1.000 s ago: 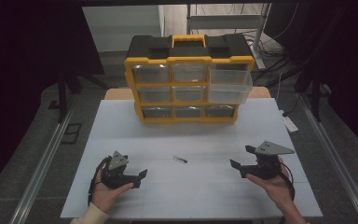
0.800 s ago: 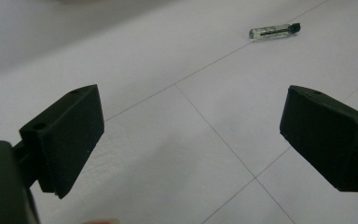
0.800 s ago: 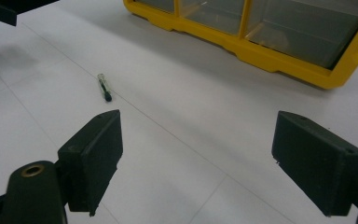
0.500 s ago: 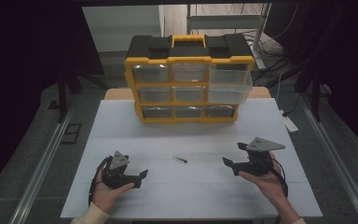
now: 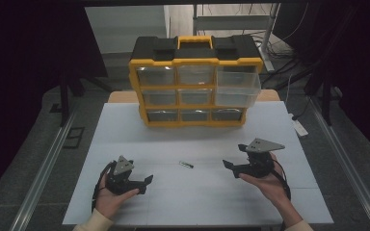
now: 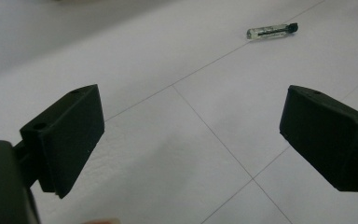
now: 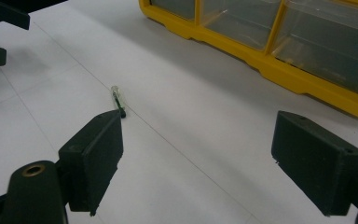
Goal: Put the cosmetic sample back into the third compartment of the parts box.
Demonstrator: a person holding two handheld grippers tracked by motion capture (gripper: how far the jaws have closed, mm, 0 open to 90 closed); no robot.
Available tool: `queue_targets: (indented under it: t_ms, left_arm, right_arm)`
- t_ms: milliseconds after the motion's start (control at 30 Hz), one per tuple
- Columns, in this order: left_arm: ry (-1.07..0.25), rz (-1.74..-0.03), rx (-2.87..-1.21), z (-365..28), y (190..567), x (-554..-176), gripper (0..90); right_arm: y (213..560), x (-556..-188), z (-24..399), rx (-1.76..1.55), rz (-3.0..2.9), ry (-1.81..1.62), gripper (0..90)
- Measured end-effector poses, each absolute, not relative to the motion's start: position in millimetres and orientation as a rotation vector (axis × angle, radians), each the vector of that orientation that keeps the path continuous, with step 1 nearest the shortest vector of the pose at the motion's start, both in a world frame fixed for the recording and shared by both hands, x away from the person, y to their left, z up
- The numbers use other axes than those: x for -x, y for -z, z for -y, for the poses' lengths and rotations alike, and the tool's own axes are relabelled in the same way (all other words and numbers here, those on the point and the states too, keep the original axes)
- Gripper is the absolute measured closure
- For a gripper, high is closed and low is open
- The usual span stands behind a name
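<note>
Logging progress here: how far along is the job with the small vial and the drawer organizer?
Done: one drawer at the upper right of the yellow organizer stands pulled out. In hand: nothing; the left gripper and right gripper are both open beside the vial, which lies on the table. Left: probably grasping the vial and putting it away.

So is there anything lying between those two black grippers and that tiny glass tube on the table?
Nothing visible does. The small tube lies alone on the white table, between the left gripper and the right gripper. Both are open, with bare tabletop between each and the tube.
</note>
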State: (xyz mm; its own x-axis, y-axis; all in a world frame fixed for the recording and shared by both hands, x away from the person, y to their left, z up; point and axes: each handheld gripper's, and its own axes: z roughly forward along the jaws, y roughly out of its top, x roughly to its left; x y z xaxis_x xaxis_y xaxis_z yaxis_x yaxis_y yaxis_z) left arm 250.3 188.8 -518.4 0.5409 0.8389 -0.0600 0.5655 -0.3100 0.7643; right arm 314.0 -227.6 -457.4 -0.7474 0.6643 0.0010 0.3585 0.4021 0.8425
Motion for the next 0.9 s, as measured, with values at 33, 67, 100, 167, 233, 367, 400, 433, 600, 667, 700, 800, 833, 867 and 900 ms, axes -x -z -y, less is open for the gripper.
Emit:
queue_targets:
  t_ms: [33,67,100,167,233,367,400,433,600,667,700,800,833,867,900]
  left_arm:
    - [-0.453,-1.133,-2.013,-189,518,-250,6.9]
    - [-0.453,-1.134,-2.014,-189,518,-250,6.9]
    - [-0.452,-1.134,-2.014,-189,518,-250,6.9]
    - [-0.452,-1.134,-2.014,-189,518,-250,6.9]
    - [-0.451,-1.133,-2.014,-189,518,-251,7.0]
    - [-0.451,-1.126,-2.018,-186,518,-251,7.0]
    - [-0.451,-1.126,-2.019,-186,518,-250,7.0]
    - [-0.451,-1.125,-2.019,-186,518,-251,7.0]
    - [-0.451,-1.123,-2.022,-185,518,-251,7.0]
    - [-0.451,-1.123,-2.022,-185,518,-251,7.0]
    - [-0.451,-1.122,-2.023,-185,518,-251,7.0]
    - [-0.451,-1.121,-2.022,-185,518,-251,7.1]
    - [-0.451,-1.122,-2.023,-185,518,-251,7.1]
    - [-0.451,-1.122,-2.023,-185,518,-251,7.1]
    - [-0.451,-1.122,-2.023,-185,518,-251,7.1]
  right_arm:
    - [457,-314,225,-0.878,-2.332,-1.27,17.3]
    - [457,-315,223,-0.87,-2.336,-1.266,17.3]
    - [457,-315,222,-0.869,-2.338,-1.267,17.3]
    - [457,-316,219,-0.859,-2.344,-1.255,17.3]
    - [457,-316,217,-0.856,-2.346,-1.259,17.2]
    - [456,-319,212,-0.851,-2.352,-1.255,17.3]
    - [456,-320,211,-0.848,-2.354,-1.256,17.3]
    - [456,-320,210,-0.848,-2.356,-1.251,17.3]
    - [456,-323,205,-0.848,-2.368,-1.251,17.2]
    - [456,-324,204,-0.845,-2.371,-1.245,17.2]
    - [456,-325,203,-0.846,-2.373,-1.25,17.2]
    - [456,-325,201,-0.844,-2.382,-1.244,17.1]
    - [456,-326,200,-0.842,-2.385,-1.243,17.1]
    - [456,-326,200,-0.841,-2.385,-1.237,17.1]
    - [456,-326,199,-0.84,-2.389,-1.241,17.1]
